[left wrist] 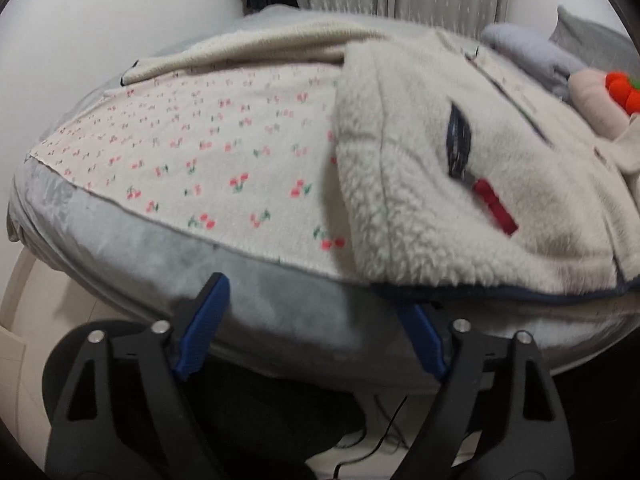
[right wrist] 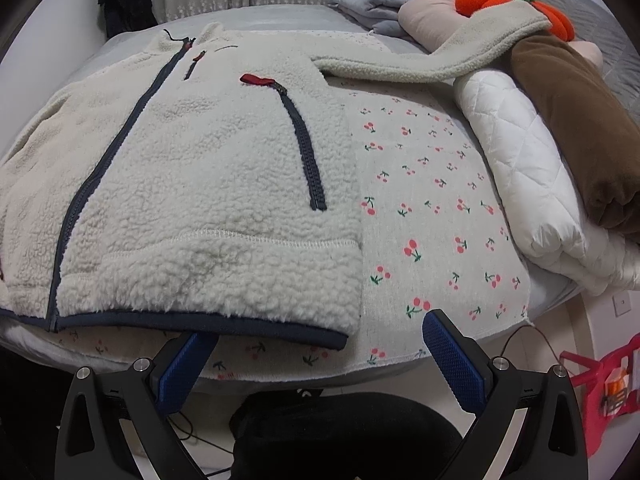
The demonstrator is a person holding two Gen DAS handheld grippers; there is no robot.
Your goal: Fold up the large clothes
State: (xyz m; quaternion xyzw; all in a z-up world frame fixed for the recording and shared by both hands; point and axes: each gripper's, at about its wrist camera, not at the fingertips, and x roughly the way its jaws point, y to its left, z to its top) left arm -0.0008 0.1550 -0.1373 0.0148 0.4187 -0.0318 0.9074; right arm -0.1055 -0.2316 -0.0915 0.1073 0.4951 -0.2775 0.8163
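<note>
Seen from the left wrist, the left claw (left wrist: 310, 324) is held apart and empty at the bed's (left wrist: 132, 240) near edge, the cream fleece jacket (left wrist: 460, 184) spread flat on a cherry-print cloth (left wrist: 200, 152); that cloth or the grey cover could be pinched along with the hem. From the right wrist, the right claw (right wrist: 320, 354) is likewise spread, just below the jacket's navy hem (right wrist: 200, 322); a shallow bite may let the thick fleece slip free.

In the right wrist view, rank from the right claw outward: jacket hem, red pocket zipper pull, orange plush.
From the right claw:
1. Jacket hem, just above the claw, left.
2. Red zipper pull, mid-jacket.
3. Orange plush, far back, right.
</note>
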